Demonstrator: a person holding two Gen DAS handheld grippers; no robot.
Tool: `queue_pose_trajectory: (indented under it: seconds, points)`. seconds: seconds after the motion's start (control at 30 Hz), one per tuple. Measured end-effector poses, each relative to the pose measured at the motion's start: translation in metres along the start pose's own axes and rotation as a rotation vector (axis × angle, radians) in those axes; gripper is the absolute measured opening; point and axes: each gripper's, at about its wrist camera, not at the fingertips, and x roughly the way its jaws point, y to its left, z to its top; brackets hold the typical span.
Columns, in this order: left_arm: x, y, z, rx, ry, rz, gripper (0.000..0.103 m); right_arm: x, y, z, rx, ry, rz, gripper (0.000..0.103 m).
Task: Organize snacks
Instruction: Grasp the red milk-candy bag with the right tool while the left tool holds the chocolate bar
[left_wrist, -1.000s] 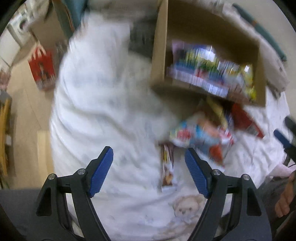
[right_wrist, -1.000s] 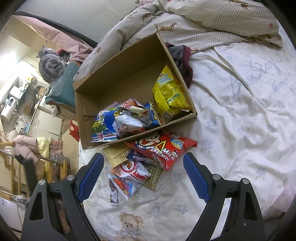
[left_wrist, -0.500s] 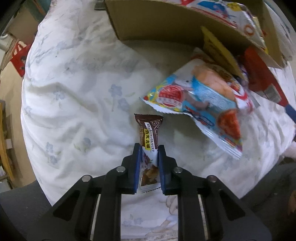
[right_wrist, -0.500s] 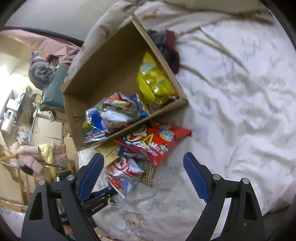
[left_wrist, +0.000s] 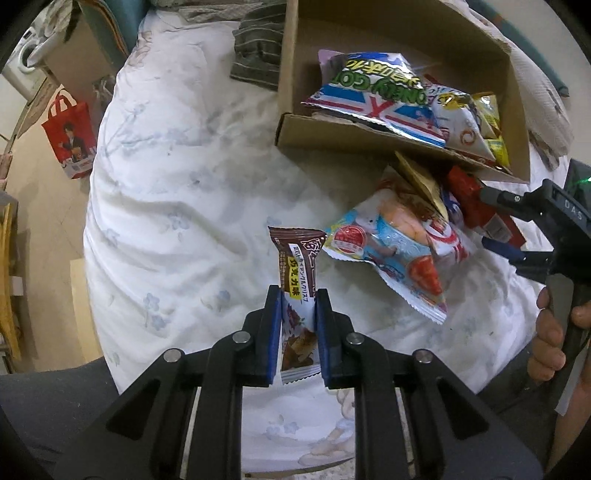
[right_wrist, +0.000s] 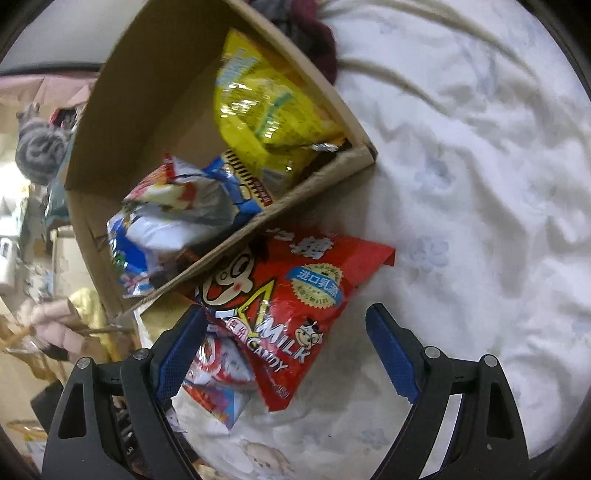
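My left gripper (left_wrist: 297, 295) is shut on a brown chocolate bar wrapper (left_wrist: 298, 266) and holds it lifted above the white bedsheet. A cardboard box (left_wrist: 351, 127) at upper right holds several snack bags. A blue and white snack bag (left_wrist: 391, 243) lies below the box. My right gripper (right_wrist: 286, 328) is open, its jaws either side of a red milk candy bag (right_wrist: 291, 299) that lies against the box (right_wrist: 147, 85). A yellow chip bag (right_wrist: 266, 107) sits inside the box. The right gripper also shows in the left wrist view (left_wrist: 517, 221).
A dark striped cloth (left_wrist: 258, 62) lies left of the box. A red tote bag (left_wrist: 72, 133) stands on the floor beyond the bed edge at left. A dark red cloth (right_wrist: 314, 37) lies behind the box. The bedsheet (right_wrist: 480, 184) spreads to the right.
My left gripper closed on the chocolate bar and lifted it off the sheet. My right gripper moved down toward the red milk candy bag, still open.
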Motion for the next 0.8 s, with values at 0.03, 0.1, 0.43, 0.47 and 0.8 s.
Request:
queue_pose_trajectory:
  seconds: [0.03,0.1,0.43,0.47,0.8]
  points:
    - [0.004,0.001,0.001,0.001,-0.002,0.008,0.014,0.004,-0.004,0.001,0.018,0.014,0.011,0.088]
    - [0.006,0.0,0.0,0.002,-0.002,0.012,0.014,0.009,-0.005,0.0,0.009,0.033,0.008,0.066]
    - [-0.003,0.004,-0.001,-0.023,-0.043,0.001,0.014,-0.006,0.0,-0.016,-0.064,0.037,0.001,0.032]
    - [-0.005,0.005,-0.001,-0.025,-0.049,-0.001,0.014,-0.01,-0.001,-0.019,-0.065,0.035,0.0,0.024]
    - [-0.024,0.01,-0.003,-0.047,-0.091,-0.027,0.014,-0.04,0.011,-0.058,-0.109,-0.002,0.002,0.009]
